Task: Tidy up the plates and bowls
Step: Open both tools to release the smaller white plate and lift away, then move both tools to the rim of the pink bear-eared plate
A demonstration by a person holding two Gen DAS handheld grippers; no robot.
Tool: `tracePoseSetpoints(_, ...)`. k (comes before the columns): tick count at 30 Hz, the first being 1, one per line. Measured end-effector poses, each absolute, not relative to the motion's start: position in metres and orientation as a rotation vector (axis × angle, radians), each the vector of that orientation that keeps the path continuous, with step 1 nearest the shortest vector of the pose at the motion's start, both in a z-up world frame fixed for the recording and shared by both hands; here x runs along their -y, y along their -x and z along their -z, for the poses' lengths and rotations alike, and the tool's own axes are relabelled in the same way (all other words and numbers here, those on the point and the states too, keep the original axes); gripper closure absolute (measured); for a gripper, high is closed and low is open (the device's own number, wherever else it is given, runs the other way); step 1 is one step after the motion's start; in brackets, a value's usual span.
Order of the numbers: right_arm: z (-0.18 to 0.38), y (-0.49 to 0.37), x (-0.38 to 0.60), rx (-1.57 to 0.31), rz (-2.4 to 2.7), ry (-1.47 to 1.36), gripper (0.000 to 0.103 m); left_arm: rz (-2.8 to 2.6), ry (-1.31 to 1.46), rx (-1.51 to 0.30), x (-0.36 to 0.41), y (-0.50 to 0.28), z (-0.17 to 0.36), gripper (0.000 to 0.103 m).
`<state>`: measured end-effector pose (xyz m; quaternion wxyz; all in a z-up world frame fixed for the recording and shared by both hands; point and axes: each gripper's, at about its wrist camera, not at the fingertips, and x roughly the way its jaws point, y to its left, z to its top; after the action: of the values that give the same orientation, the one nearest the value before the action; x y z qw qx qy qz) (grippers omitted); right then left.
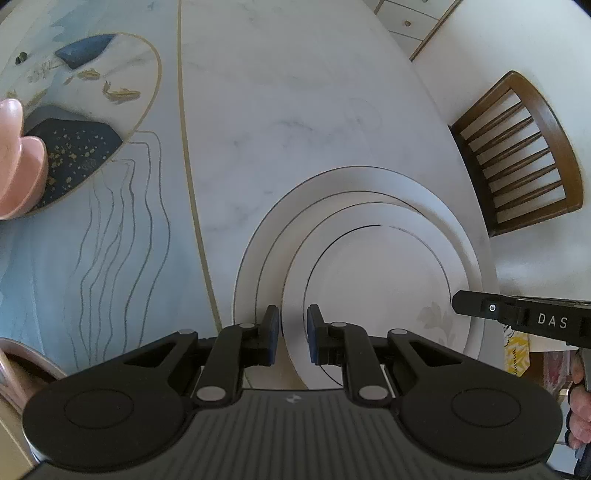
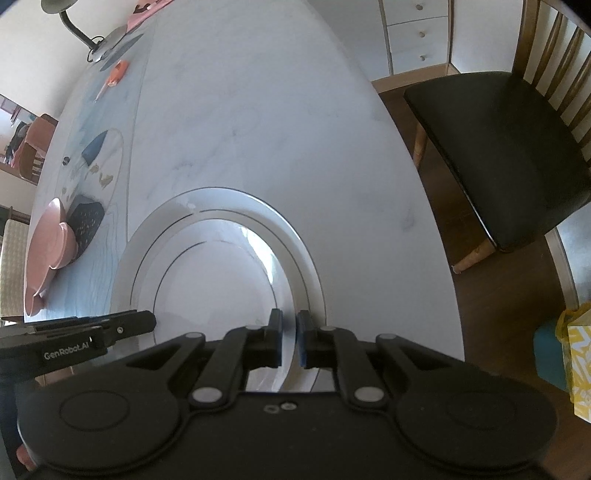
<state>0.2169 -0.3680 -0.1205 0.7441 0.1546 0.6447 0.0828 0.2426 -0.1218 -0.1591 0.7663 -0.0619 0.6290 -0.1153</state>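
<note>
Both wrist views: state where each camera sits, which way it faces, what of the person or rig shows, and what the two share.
Left wrist: sits behind the left gripper, looking down across the table at the small plate on the large plate; right gripper's side and some fingers show at right.
Right wrist: sits behind the right gripper, jaws straddling the small plate's rim, facing along the table toward drawers; left gripper's side shows at left.
Shared: both plates, pink dishes, patterned mat.
</note>
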Motion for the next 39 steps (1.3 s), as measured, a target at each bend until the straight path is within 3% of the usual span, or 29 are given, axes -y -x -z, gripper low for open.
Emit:
tracePoseSetpoints(6,0.117,-0.218,0.365,-1.402,-0.194,-0.291,0.096,0.245,0.125,-1.353,0.118,-0.239,0.157,0.088)
tracePoseSetpoints(10,0.112,-0.219,0.363,-1.391,-0.209,-0.274,0.087,0.232,0.119,-1.329,0.117,-0.237,0.151,0.088)
tracePoseSetpoints(27,0.051,-0.217,0.323,-1.252,-0.373,-0.144,0.075,0.228,0.078,-1.126,0.093,-0.215,0.087,0.085)
tracePoseSetpoints(31,0.034,-0.218,0.308,-1.210,-0.418,-0.123,0.071,0.215,0.097,-1.083,0.080,-0.209,0.073,0.073)
tracePoseSetpoints(34,0.021,-0.221,0.297,-1.179,-0.451,-0.113,0.066,0.209,0.092,-1.047,0.071,-0.203,0.061,0.070)
tracePoseSetpoints(36,0.012,-0.224,0.287,-1.161,-0.474,-0.103,0.065,0.202,0.100,-1.025,0.062,-0.199,0.053,0.059)
tracePoseSetpoints(38,0.006,-0.227,0.276,-1.148,-0.496,-0.091,0.061,0.187,0.104,-0.991,0.054,-0.195,0.046,0.040)
tracePoseSetpoints(39,0.003,-0.229,0.271,-1.141,-0.507,-0.085,0.059,0.178,0.100,-0.977,0.051,-0.194,0.042,0.038)
